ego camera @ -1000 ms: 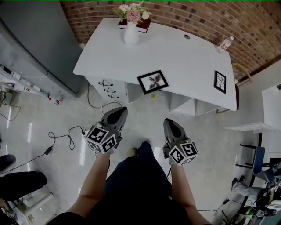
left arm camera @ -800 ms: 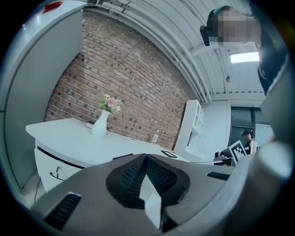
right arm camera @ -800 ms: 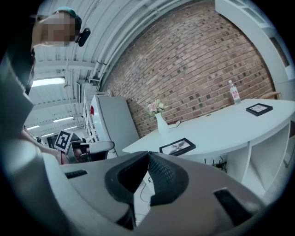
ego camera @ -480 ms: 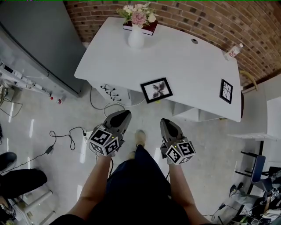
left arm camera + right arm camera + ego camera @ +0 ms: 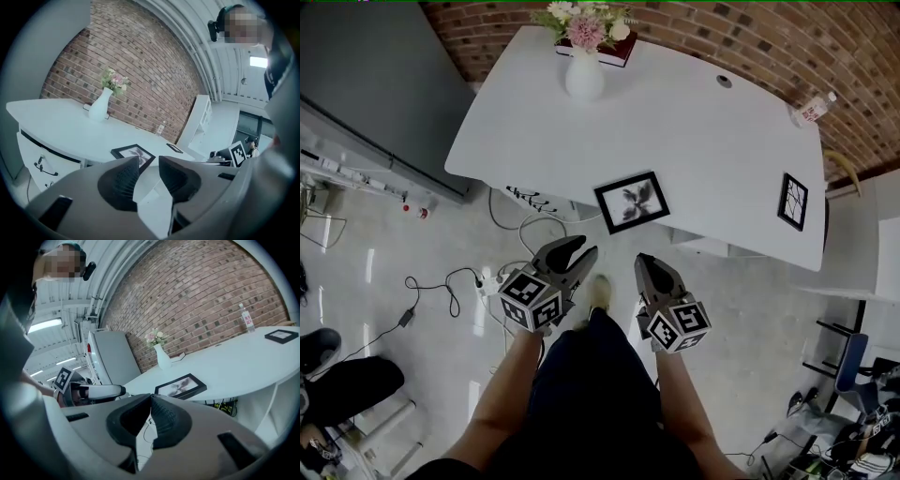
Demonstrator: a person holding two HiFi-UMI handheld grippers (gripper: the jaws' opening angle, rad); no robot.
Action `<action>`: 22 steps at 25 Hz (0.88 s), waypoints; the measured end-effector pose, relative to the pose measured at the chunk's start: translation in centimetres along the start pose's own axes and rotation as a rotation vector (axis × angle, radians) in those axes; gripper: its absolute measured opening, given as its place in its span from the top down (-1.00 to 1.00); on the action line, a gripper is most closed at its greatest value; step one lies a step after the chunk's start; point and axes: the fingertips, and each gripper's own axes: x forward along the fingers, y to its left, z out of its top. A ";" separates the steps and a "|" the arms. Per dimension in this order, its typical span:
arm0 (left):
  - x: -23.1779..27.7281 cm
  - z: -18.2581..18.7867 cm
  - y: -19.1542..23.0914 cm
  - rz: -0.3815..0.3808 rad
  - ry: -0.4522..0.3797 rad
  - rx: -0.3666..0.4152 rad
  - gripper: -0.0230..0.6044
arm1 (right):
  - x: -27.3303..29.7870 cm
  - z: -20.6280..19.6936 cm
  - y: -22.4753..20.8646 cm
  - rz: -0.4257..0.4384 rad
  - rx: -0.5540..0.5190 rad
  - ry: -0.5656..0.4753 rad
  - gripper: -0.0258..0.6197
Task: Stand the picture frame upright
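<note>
- Picture frame (image 5: 631, 202) lies flat and face up on the white surface (image 5: 712, 131), just above the middle of the head view and close to the surface's near edge.
- Its border is black and narrow. Inside is a pale mat with a dark, spiky print at the centre, like leaves or a flower.
- It is rectangular and sits askew, its right end tipped toward the upper right of the head view.
- In the left gripper view the picture frame (image 5: 133, 153) shows low and flat just above the tips. In the right gripper view the picture frame (image 5: 180, 386) sits right of centre, again lying down.
- Left tongs (image 5: 581, 251) hang below the frame in the head view, over the floor (image 5: 441, 244) and apart from the surface. Their tips stand spread, have just been opening, and nothing is between them (image 5: 149, 161).
- Right tongs (image 5: 643, 260) hang just to the right of them, also short of the surface. Their tips are pressed together and pinch nothing (image 5: 151, 397).
- A white vase (image 5: 584, 75) of flowers stands at the top of the head view, in front of a dark red book (image 5: 614, 52).
- A smaller frame (image 5: 792, 201) lies flat near the surface's right end, well apart from the first.
- A bottle (image 5: 813, 108) stands at the upper right, by the brick wall (image 5: 750, 37).
</note>
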 end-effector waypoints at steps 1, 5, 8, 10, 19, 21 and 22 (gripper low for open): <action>0.5 -0.4 0.1 -0.004 0.015 -0.015 0.48 | 0.3 -0.2 -0.3 0.000 0.002 0.007 0.91; 2.6 -1.6 0.7 -0.020 0.063 -0.070 0.38 | 1.7 -0.7 -1.5 0.001 0.018 0.026 0.91; 4.1 -2.7 1.0 -0.042 0.104 -0.123 0.28 | 2.8 -1.0 -2.2 0.010 0.020 0.042 0.91; 4.9 -3.5 1.3 -0.056 0.126 -0.168 0.21 | 3.4 -1.3 -2.6 0.016 0.011 0.057 0.91; 8.3 -5.4 3.3 -0.083 0.125 -0.420 0.13 | 5.3 -2.2 -4.6 0.036 0.023 0.093 0.91; 8.8 -5.6 3.8 -0.081 0.107 -0.480 0.13 | 5.6 -2.7 -4.9 0.040 0.031 0.103 0.91; 9.1 -5.6 4.2 -0.080 0.098 -0.509 0.13 | 5.8 -3.0 -5.1 0.040 0.033 0.109 0.91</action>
